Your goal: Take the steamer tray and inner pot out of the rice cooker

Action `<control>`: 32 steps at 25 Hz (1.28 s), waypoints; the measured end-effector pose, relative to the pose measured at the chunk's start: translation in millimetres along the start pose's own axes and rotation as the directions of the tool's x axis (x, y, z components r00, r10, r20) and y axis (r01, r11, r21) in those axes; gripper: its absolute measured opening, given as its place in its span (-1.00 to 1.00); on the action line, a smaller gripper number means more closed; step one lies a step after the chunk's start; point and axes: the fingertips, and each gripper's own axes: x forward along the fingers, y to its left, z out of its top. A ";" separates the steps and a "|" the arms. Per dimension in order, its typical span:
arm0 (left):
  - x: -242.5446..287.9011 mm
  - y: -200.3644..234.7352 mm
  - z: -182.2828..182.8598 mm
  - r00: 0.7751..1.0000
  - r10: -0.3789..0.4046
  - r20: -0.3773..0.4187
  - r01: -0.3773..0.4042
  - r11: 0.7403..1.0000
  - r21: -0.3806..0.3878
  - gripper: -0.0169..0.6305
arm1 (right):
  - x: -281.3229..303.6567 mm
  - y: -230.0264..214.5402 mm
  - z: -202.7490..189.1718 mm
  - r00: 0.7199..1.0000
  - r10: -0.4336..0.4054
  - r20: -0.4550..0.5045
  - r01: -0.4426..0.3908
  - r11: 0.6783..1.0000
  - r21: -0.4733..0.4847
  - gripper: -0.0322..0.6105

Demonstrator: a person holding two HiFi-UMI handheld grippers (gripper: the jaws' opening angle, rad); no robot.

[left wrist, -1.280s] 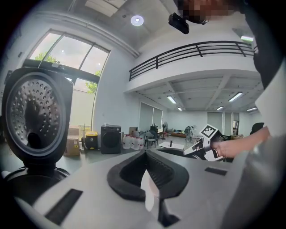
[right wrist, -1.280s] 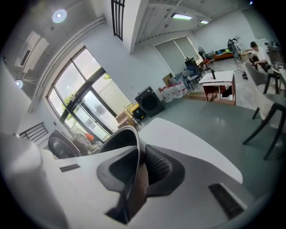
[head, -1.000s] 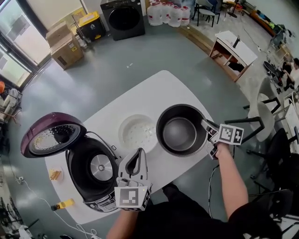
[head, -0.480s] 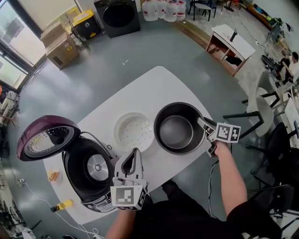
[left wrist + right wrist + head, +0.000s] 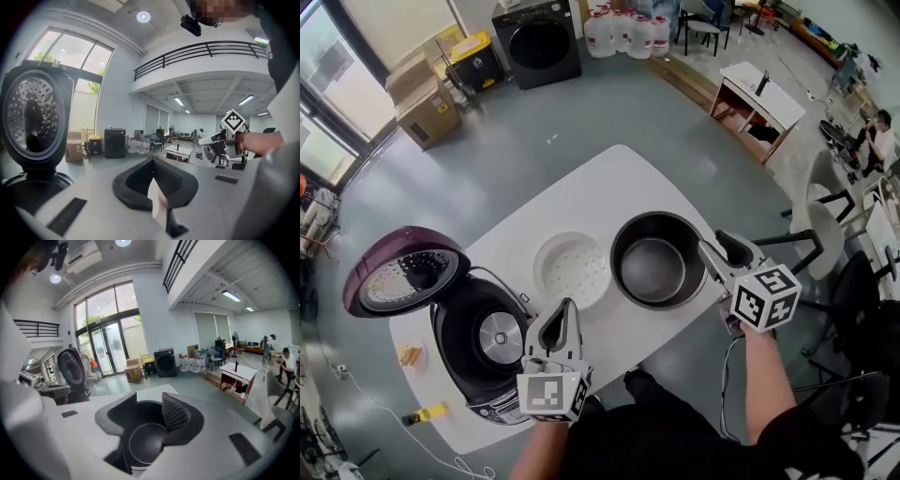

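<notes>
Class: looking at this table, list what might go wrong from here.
The pot sits near the table's right edge; the right gripper, jaws just opened and empty, is close by and might knock it. The open cooker sits at the left corner: a bump may tip it.

Overhead, low right view: common inner pot

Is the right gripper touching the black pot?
Apart. Right gripper view: the right gripper hangs above the pot, its jaws just opening with nothing gripped between them.
</notes>
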 end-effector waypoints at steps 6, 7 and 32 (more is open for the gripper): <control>-30.7 32.6 25.1 0.996 0.088 0.031 -0.088 0.996 0.013 -0.95 | -16.1 105.6 55.9 0.982 0.153 0.108 -0.138 0.981 -0.135 -0.53; -36.8 39.9 28.9 0.994 0.108 0.035 -0.109 0.994 0.015 -0.95 | -16.7 122.6 62.9 0.977 0.177 0.122 -0.157 0.975 -0.157 -0.57; -199.9 171.4 42.8 0.905 0.407 0.120 -0.409 0.912 -0.012 -0.95 | 22.8 405.2 46.8 0.857 0.502 0.118 -0.409 0.800 -0.440 -0.90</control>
